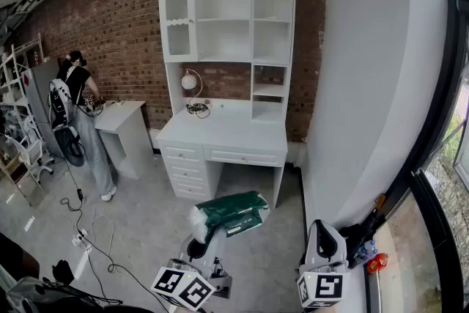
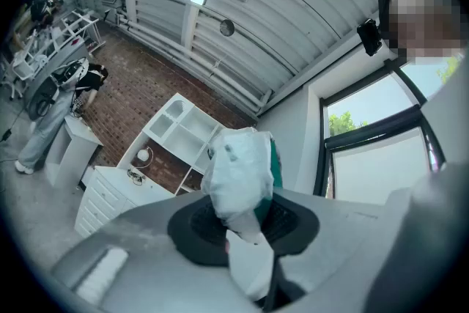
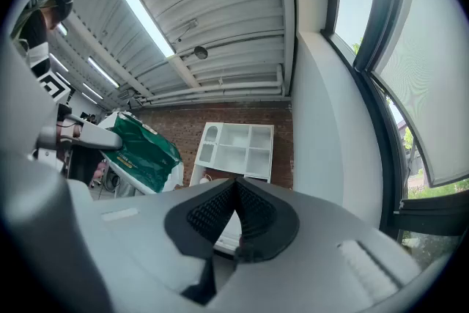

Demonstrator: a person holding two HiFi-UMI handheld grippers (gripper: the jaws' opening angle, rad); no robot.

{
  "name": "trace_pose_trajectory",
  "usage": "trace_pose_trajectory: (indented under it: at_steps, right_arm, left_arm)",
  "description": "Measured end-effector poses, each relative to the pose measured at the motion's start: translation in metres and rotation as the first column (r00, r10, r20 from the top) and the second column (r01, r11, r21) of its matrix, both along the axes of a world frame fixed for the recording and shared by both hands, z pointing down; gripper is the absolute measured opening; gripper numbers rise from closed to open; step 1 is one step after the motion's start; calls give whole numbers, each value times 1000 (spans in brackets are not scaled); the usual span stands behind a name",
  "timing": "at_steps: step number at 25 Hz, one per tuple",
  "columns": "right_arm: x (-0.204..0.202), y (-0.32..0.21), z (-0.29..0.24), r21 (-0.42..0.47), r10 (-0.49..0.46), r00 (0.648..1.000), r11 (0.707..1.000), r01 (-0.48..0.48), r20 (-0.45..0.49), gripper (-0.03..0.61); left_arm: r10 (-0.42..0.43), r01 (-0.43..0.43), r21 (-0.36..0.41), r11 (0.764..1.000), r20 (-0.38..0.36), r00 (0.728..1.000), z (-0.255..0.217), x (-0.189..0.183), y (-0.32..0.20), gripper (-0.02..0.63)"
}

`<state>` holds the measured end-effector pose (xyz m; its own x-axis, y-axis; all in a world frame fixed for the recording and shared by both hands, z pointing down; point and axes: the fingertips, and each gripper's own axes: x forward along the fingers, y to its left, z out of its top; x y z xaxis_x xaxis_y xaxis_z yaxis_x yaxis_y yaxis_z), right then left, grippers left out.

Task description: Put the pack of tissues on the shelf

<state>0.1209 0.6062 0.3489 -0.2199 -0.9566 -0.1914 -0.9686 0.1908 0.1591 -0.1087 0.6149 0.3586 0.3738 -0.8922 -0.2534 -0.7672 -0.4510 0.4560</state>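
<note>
A brick wall (image 1: 117, 18) runs across the back of the room, meeting a plain white wall (image 1: 366, 70) on the right. Against the bricks stands a white desk (image 1: 227, 134) with drawers, and the open shelf (image 1: 227, 18) sits on top of it. Off to the left a person (image 1: 80, 121) stands at a small white table (image 1: 121, 117). The pack of tissues (image 1: 231, 210), green with a white end, hangs in the air in front of the desk and well apart from the shelf. The left gripper (image 1: 199, 245) is clamped on the pack's white crumpled end. The right gripper (image 1: 322, 231) is beside it, its jaws pressed together with nothing between them. A small round lamp (image 1: 190, 81) stands on the desk.
</note>
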Motion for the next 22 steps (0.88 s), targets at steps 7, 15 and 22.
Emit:
trace_pose_trajectory:
  at_steps: [7,15,22]
  right_arm:
    - [3,0,1,1,-2,1000,1000,2,-1,-2]
    - [4,-5,10,-16,-13,1000,1000,13,-1,-2]
    - [14,-19,12,-35,-40,989,998,46,140,2]
  left_arm:
    - [4,-4,-3,1000,6,1000,1,5,-2,98]
    - [2,-2,2,1000,29,1000,3,11,-7,98]
    - [-40,38,17,999,126,991,0,19,-21,98]
